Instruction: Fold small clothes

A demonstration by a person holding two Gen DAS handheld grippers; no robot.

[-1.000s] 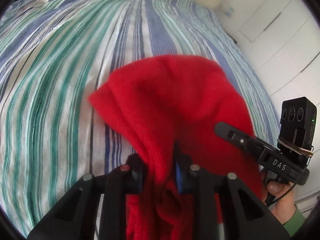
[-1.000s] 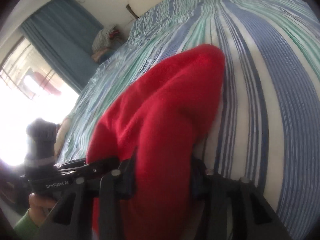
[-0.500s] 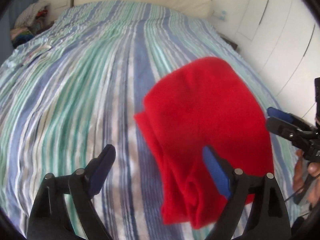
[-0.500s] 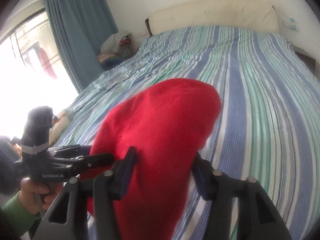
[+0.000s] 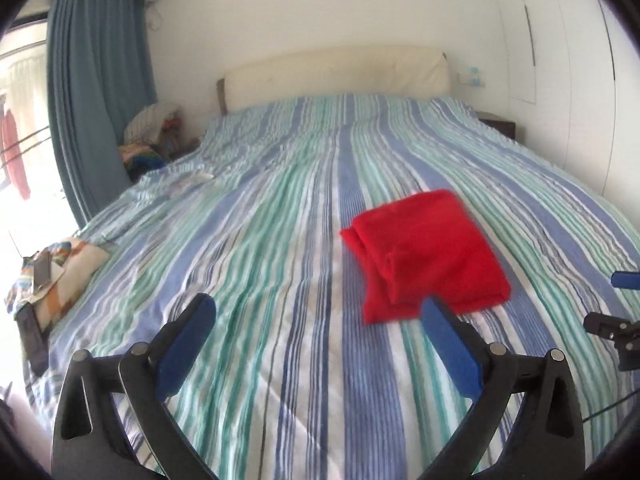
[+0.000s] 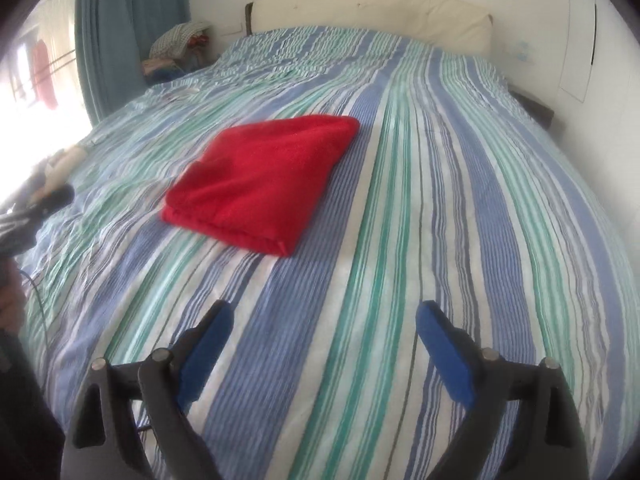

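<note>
1. A second ago both my grippers pinched the red cloth (image 5: 428,256); now it lies free on the bed and both have pulled back from it.
2. My left gripper (image 5: 316,312) is spreading its jaws wide, with only striped bedspread (image 5: 260,280) between them.
3. My right gripper (image 6: 322,320) is opening too, nothing between its blue pads (image 6: 444,352).
4. The cloth sits folded into a thick square, flat on the bedspread, ahead of both grippers.
</note>
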